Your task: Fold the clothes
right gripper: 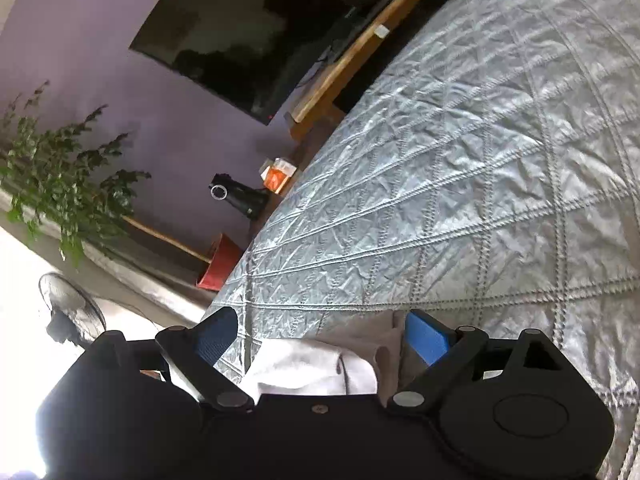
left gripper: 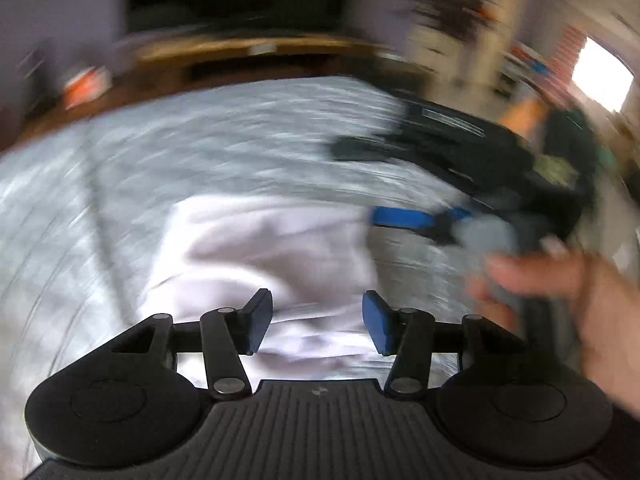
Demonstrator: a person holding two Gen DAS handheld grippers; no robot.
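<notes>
Both my left hand-held gripper (left gripper: pixel 316 322) and right hand-held gripper (right gripper: pixel 320 340) hang released over the pale garment (left gripper: pixel 264 240) on the bed (right gripper: pixel 460 168); the loose fold may spring open.

A home bedroom: a silver quilted bedspread (right gripper: pixel 460 184) covers the bed, facing a wall-mounted television (right gripper: pixel 248 28) and a leafy houseplant (right gripper: pixel 60 184).

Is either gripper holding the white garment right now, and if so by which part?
No. The left gripper and right gripper both stand open over the white garment on the quilted bedspread.
</notes>
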